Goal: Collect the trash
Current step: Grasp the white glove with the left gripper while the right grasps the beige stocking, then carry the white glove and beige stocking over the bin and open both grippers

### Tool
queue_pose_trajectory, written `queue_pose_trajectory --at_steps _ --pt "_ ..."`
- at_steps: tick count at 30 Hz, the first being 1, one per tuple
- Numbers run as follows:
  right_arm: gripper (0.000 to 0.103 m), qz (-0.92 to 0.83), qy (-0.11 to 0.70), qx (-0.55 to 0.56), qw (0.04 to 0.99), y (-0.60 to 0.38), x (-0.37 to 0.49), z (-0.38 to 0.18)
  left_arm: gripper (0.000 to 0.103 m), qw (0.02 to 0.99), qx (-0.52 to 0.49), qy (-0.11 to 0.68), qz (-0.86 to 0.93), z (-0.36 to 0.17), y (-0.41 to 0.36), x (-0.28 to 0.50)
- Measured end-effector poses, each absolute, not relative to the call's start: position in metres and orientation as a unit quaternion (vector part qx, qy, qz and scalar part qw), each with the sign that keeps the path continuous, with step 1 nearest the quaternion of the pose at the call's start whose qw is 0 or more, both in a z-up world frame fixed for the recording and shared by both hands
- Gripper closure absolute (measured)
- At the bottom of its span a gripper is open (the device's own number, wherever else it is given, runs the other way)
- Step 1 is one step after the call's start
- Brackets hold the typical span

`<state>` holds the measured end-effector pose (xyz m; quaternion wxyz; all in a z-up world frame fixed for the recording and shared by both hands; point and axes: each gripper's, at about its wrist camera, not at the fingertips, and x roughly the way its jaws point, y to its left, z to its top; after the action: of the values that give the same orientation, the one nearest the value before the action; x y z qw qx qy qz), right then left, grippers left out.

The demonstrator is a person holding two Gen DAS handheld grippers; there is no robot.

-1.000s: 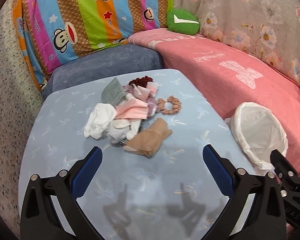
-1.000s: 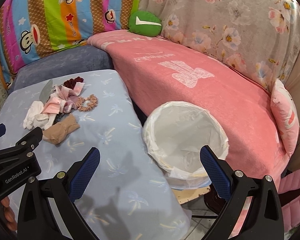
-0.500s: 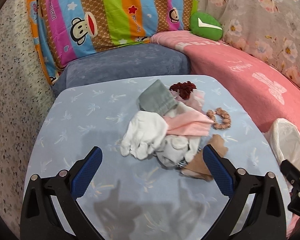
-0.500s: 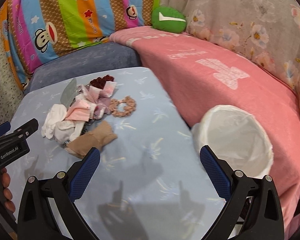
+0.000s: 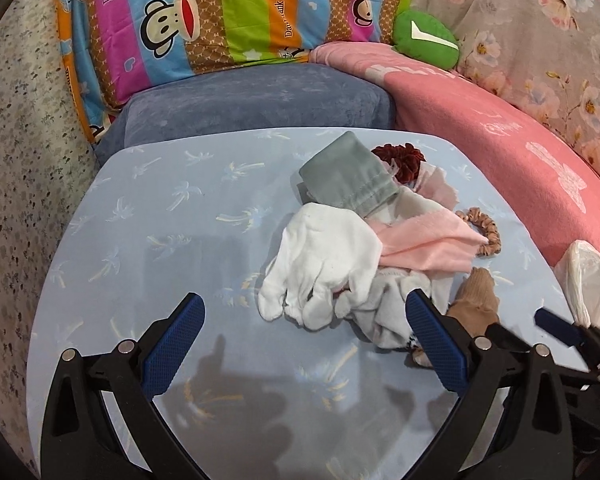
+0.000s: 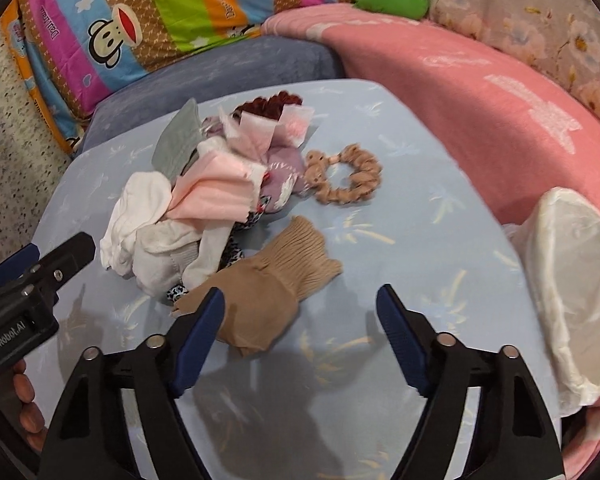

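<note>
Bright striped monkey pillow (image 5: 228,16) at the back, small green cushion (image 5: 426,40) beside it, blue-grey seat cushion (image 5: 252,104), pink blanket (image 6: 480,80), flowery cloth (image 5: 540,40) behind

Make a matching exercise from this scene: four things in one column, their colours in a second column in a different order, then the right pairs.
Things:
1. glove
2. stocking
3. scrunchie at the back of the pile
4. pouch

Colours:
A. dark red
B. grey-green
C. white
D. tan

Pairs: 1-C, 2-D, 3-A, 4-B
</note>
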<state>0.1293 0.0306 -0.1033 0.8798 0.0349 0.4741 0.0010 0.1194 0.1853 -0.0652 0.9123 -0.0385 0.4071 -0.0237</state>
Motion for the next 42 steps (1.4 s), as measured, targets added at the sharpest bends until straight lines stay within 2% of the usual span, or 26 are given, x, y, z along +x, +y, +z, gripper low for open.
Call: queue_pose_trajectory --at_steps 1,4,6,9,12,17,18,20,22,33,42 --pt "0.037 0.004 0.480 0.039 0.876 0.032 0.132 -0.108 0.007 0.912 -0.041 0.408 -0.025 -0.066 0.187 0.124" --pt "0.053 0.017 0.498 0.052 0.866 0.037 0.137 -0.123 0.007 0.911 -0.041 0.409 -0.029 -0.070 0.188 0.136" --pt "0.071 0.027 0.507 0.058 0.860 0.039 0.139 -0.130 0.007 0.910 -0.043 0.411 -0.033 -0.075 0.190 0.146" --pt "0.081 0.038 0.504 0.065 0.861 0.042 0.138 -0.135 0.008 0.905 -0.059 0.419 -0.038 -0.082 0.194 0.159" --pt "0.090 0.048 0.503 0.065 0.861 0.045 0.138 -0.135 0.022 0.898 -0.071 0.431 -0.048 -0.090 0.196 0.167" --pt "0.092 0.054 0.501 0.062 0.862 0.047 0.134 -0.131 0.058 0.882 -0.090 0.456 -0.079 -0.102 0.196 0.171" --pt "0.092 0.056 0.500 0.064 0.862 0.046 0.134 -0.129 0.061 0.881 -0.092 0.457 -0.085 -0.102 0.195 0.171" --pt "0.093 0.058 0.498 0.066 0.862 0.046 0.132 -0.127 0.079 0.877 -0.097 0.461 -0.097 -0.102 0.195 0.169" --pt "0.093 0.059 0.496 0.067 0.864 0.045 0.131 -0.124 0.087 0.875 -0.098 0.462 -0.104 -0.100 0.193 0.166" --pt "0.093 0.050 0.454 0.073 0.887 0.022 0.111 -0.081 0.089 0.896 -0.081 0.422 -0.112 -0.051 0.173 0.142" --pt "0.093 0.022 0.410 0.096 0.907 -0.021 0.085 -0.041 0.089 0.907 -0.061 0.387 -0.154 -0.008 0.123 0.118"
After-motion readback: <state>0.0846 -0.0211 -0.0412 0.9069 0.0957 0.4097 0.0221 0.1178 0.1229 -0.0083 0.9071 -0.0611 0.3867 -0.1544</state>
